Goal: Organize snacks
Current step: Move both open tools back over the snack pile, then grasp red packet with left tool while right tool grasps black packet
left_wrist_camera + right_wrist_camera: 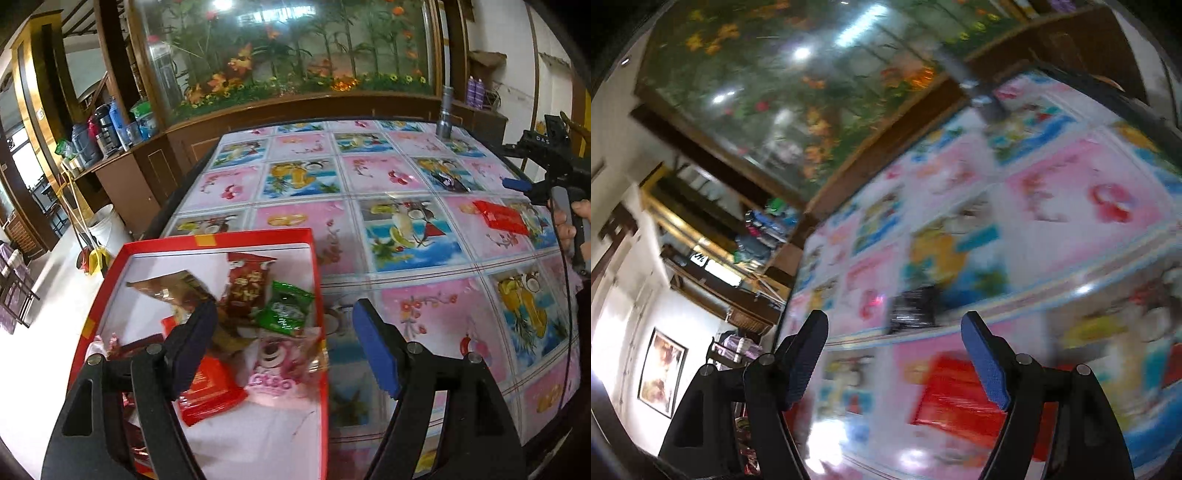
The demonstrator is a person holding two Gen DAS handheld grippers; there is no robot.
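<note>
A red box [221,238] with a white inside sits at the table's left edge and holds several snack packets, among them a green one [286,310], a brown one [249,284] and a pink bear one [273,365]. My left gripper [284,328] is open and empty above the box's right wall. A red packet [502,218] lies on the table at the right, next to my right gripper [517,183]. In the blurred right wrist view my right gripper [894,332] is open and empty above that red packet [956,395]. A dark packet [912,306] lies beyond it.
The table [406,295] has a pink and blue fruit-patterned cover. A grey metal cylinder [445,114] stands at its far edge. A dark packet [448,181] lies mid-table. A wooden cabinet with a glass flower display [288,55] stands behind. A white bucket [107,225] is on the floor at left.
</note>
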